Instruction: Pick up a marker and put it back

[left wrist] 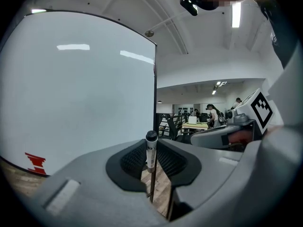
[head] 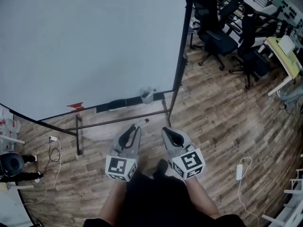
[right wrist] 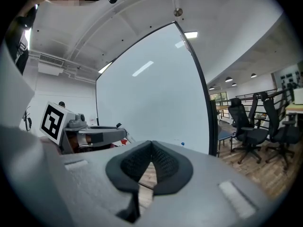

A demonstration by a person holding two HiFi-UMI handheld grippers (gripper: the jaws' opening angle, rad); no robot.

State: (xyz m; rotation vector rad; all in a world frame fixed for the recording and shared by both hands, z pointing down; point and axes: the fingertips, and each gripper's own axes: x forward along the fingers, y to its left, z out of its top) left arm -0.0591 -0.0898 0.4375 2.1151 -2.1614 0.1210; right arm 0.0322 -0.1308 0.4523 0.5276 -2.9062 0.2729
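Two jaw sets faced the whiteboard side by side. The left gripper pinched the marker between its pads, with the marker's dark end poking out past the jaw tips. The right gripper, just beside the left, had its jaws pressed together at the tips with nothing between them.

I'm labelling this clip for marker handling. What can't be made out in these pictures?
Left gripper view: lower end of the white black-capped marker, hidden by the dark ribbed fingers.
Its print: too small.
Head view: contents of the small translucent cup on the whiteboard ledge, too small.
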